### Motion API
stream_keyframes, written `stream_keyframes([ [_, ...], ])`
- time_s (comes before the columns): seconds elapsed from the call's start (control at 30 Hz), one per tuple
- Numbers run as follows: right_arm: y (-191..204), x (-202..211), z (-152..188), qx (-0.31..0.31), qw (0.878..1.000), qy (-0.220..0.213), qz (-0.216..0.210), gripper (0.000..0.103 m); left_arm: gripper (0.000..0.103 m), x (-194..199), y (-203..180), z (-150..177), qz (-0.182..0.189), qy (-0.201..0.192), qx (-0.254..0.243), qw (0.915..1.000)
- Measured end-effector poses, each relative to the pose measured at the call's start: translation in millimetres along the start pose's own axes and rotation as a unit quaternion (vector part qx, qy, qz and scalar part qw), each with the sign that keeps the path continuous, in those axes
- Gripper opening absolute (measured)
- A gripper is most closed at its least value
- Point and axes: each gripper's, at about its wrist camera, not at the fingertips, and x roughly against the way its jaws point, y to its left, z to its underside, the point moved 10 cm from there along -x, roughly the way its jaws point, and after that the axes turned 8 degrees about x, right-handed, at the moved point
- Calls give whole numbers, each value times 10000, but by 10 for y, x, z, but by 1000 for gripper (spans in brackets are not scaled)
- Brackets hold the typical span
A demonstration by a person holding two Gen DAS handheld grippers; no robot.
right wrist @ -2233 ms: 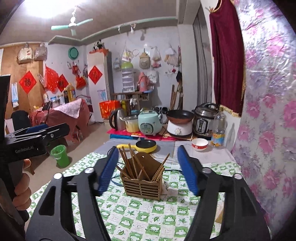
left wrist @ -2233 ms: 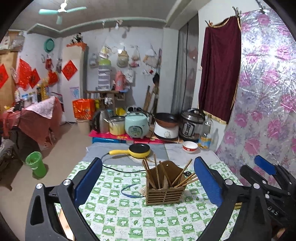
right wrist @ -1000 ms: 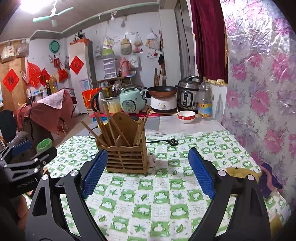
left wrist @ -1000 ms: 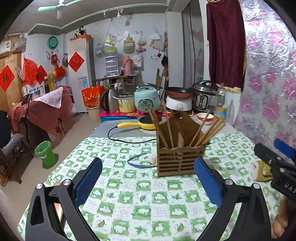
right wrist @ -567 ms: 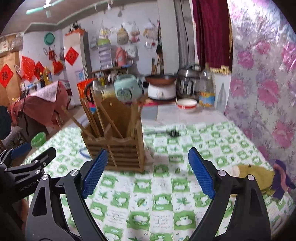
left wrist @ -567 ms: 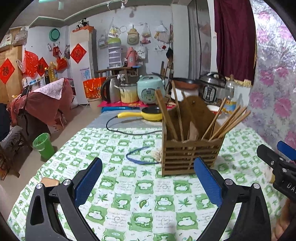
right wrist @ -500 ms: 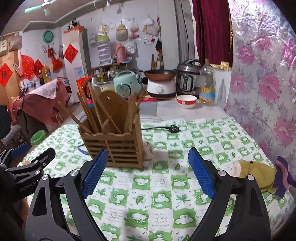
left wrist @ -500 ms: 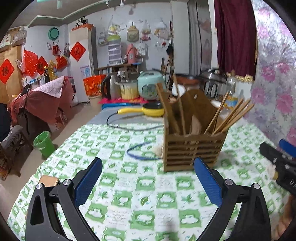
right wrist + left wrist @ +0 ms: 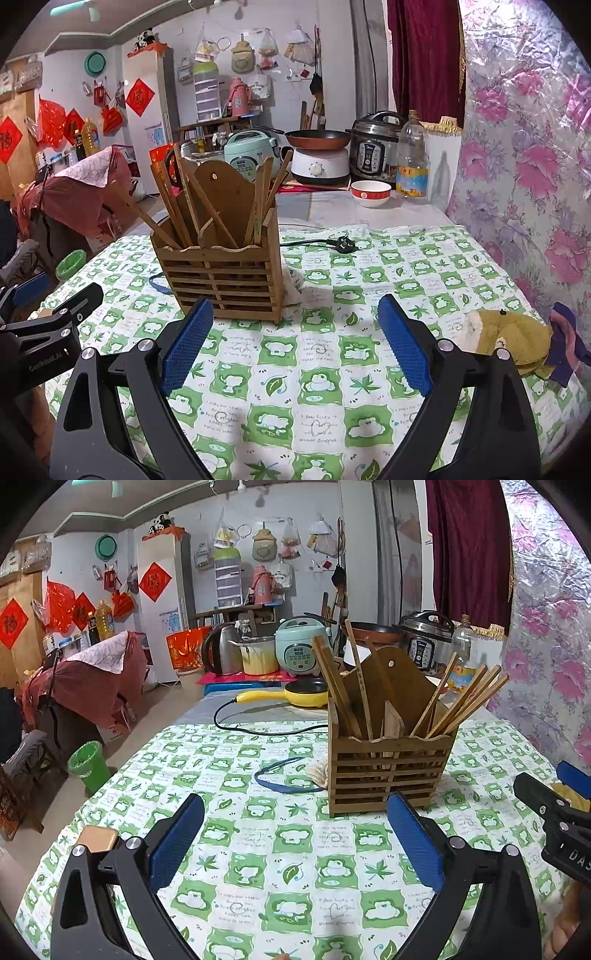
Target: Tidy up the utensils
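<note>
A slatted wooden utensil holder (image 9: 388, 771) stands on the green-and-white checked tablecloth (image 9: 288, 878), holding several wooden chopsticks (image 9: 461, 701) and a wooden spatula. It also shows in the right wrist view (image 9: 221, 277). My left gripper (image 9: 295, 834) is open and empty, just short of the holder and to its left. My right gripper (image 9: 295, 339) is open and empty, in front of the holder's right side. Each gripper shows at the edge of the other's view.
A blue band (image 9: 284, 775) lies left of the holder. A black plug and cord (image 9: 340, 242) lie behind it. A yellow pan (image 9: 295, 696), cookers, a bowl (image 9: 370, 192) and a bottle stand at the back. Cloths (image 9: 509, 339) lie at right. A phone (image 9: 98, 838) lies at left.
Both grippers have come down and closer to the holder, which now looks larger and nearer. Both stay open and empty.
</note>
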Motion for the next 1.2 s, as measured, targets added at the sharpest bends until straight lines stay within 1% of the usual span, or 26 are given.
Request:
stream_keyframes([
  [0.2,-13,-6,41,-43,10000,35,-28,89,97,-3,-39,14,14,-3,-68,10000],
  [0.57,-20,18,18,-84,10000,-5,-48,89,97,2,-84,36,25,-22,-139,9999],
  [1.2,-25,29,13,-105,9999,-21,-57,90,97,5,-81,36,17,-25,-143,9999],
])
